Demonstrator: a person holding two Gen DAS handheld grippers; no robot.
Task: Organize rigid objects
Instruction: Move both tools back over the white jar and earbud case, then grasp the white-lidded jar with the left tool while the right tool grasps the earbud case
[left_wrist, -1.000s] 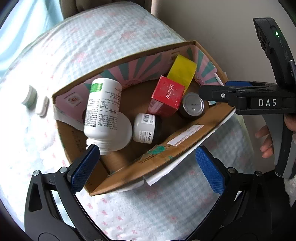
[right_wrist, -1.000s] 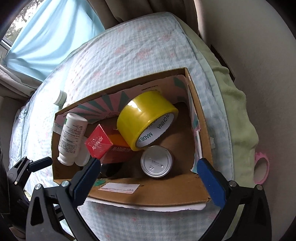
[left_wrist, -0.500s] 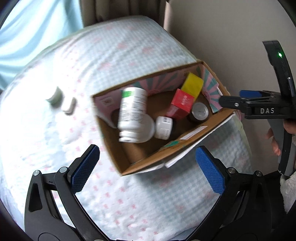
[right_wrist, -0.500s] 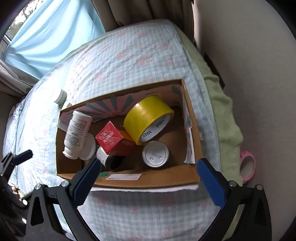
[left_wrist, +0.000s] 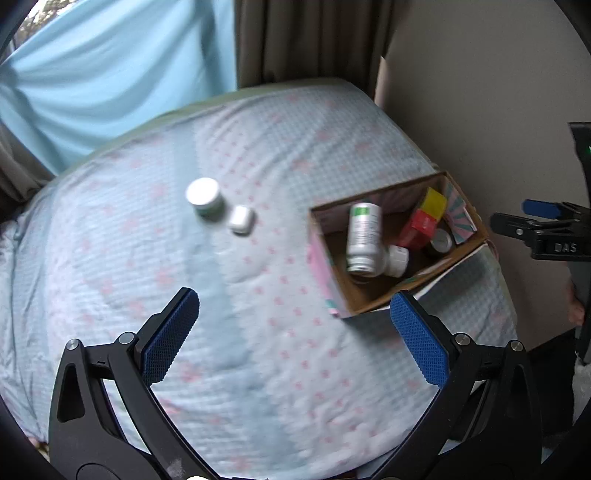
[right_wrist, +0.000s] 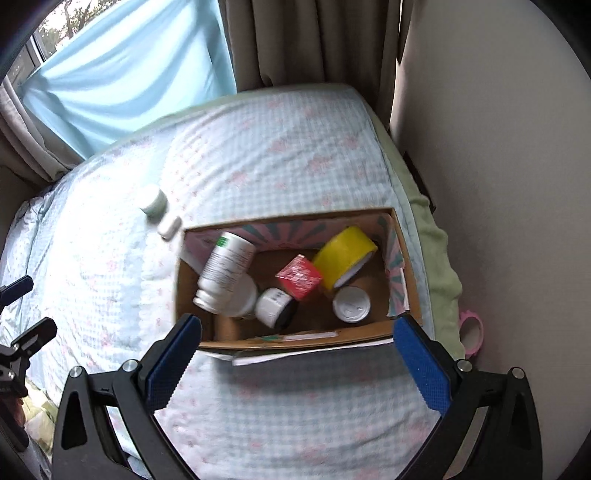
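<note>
overhead, left gripper (left_wrist: 295, 325) held wide open, nothing gripped; right gripper (right_wrist: 297, 363) likewise open. cardboard box (right_wrist: 369, 334) mid-frame, white bottle (right_wrist: 225, 271) tilted inside at left.

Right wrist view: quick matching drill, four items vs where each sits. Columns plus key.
Items
1. yellow tape roll
2. tall white bottle
3. small white jar
4. pink tape roll

Places
A. on the bedspread, outside the cardboard box, past its far-left corner
B. inside the box, left end, leaning
C. off the bed's right edge, by the wall
D. inside the box, far-right corner

Pairs: 1-D, 2-B, 3-A, 4-C
</note>
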